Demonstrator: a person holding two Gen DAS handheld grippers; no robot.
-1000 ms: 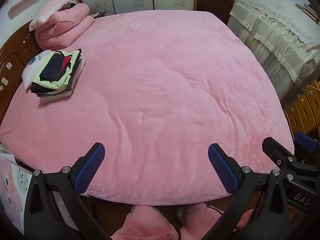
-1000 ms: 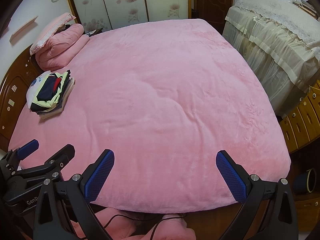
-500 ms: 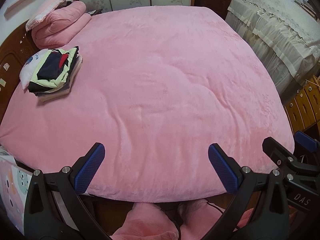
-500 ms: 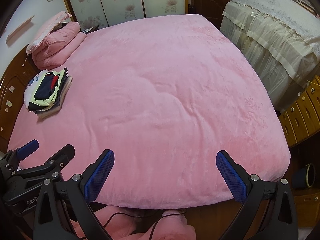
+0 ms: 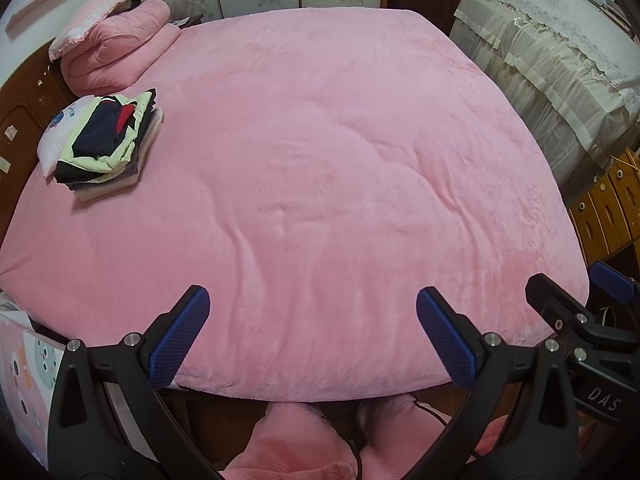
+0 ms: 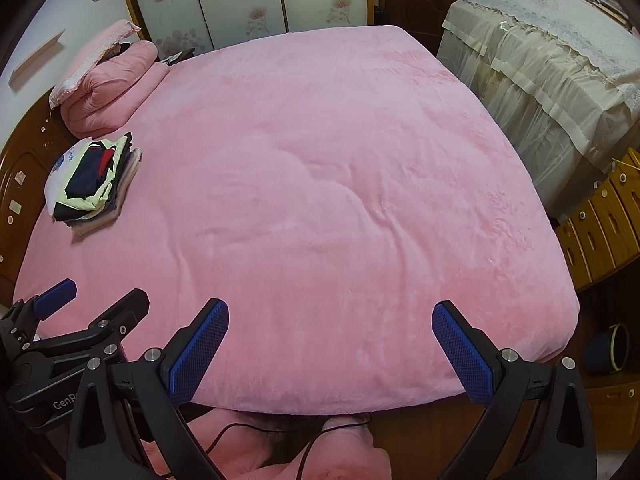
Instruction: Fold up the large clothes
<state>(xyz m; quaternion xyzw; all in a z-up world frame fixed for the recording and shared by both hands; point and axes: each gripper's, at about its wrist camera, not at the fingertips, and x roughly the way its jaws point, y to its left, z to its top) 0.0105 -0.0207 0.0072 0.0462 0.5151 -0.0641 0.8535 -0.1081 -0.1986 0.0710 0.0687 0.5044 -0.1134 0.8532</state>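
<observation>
Left gripper (image 5: 308,332) and right gripper (image 6: 330,348): jaws apart, empty, above pink plush bedspread (image 5: 320,160). Stack of folded clothes (image 5: 106,144) at ten o'clock; no unfolded garment visible.

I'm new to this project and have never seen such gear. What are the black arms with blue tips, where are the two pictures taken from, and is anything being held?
There is no robot here. A person holds one pair of hand tongs in each hand, and each carries a wide-angle camera looking forward along its two fingers. In one picture you see the left tongs up close, with the other pair at the right edge; in the other picture you see the right tongs.

Both stand wide open above the near edge of a bed covered by a pink blanket. Nothing is held. A stack of folded clothes lies on the blanket at the far left, and behind it a rolled pink quilt with a pillow on top.
</observation>
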